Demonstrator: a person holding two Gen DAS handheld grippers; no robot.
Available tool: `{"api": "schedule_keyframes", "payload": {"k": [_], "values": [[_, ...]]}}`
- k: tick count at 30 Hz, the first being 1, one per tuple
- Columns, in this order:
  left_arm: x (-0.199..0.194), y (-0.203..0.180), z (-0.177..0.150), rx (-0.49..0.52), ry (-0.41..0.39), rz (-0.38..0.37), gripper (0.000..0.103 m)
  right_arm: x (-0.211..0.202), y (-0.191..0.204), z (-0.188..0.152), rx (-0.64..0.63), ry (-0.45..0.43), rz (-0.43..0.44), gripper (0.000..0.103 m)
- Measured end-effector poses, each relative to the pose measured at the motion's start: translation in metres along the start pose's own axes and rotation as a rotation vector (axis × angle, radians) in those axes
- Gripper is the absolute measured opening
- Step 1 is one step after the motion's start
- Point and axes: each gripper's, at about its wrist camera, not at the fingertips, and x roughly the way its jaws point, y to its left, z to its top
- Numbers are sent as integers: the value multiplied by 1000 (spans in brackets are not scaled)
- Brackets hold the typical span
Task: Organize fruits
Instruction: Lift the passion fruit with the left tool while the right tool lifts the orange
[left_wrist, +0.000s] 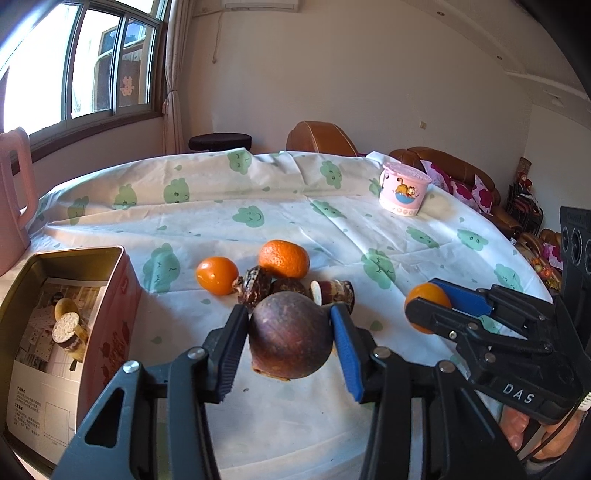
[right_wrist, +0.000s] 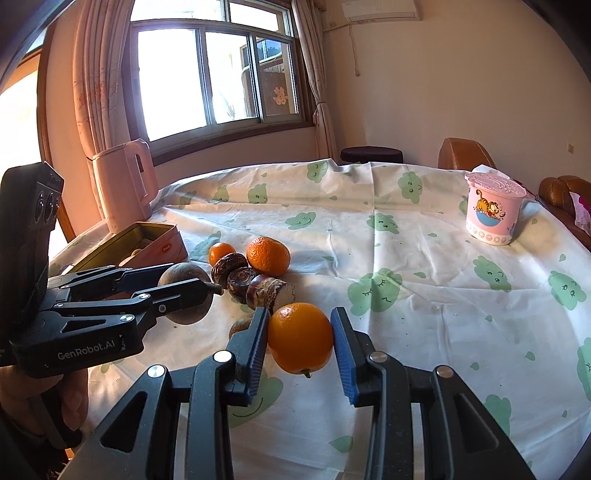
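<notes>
Left view: the left tongs (left_wrist: 290, 345) are clamped on a brown fruit (left_wrist: 291, 334), apparently just clear of the table (left_wrist: 258, 424), right of the tin (left_wrist: 59, 332). Right view: the right tongs (right_wrist: 300, 341) pinch an orange (right_wrist: 300, 338) well right of the tin (right_wrist: 147, 243). Both picks look done; next, carry each for sorting.

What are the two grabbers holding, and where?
Left hand-held gripper squeezes the brown fruit by its sides; right hand-held gripper squeezes an orange by its sides.
</notes>
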Motion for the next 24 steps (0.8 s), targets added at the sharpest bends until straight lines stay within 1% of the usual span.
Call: {"api": "schedule_keyframes", "payload": {"k": [12, 24], "values": [[-15, -2, -1, 7, -79, 36, 48, -8, 4, -1, -23, -54, 2, 36], [-25, -2, -3, 4, -135, 68, 48, -15, 4, -2, -24, -91, 0, 36]]}}
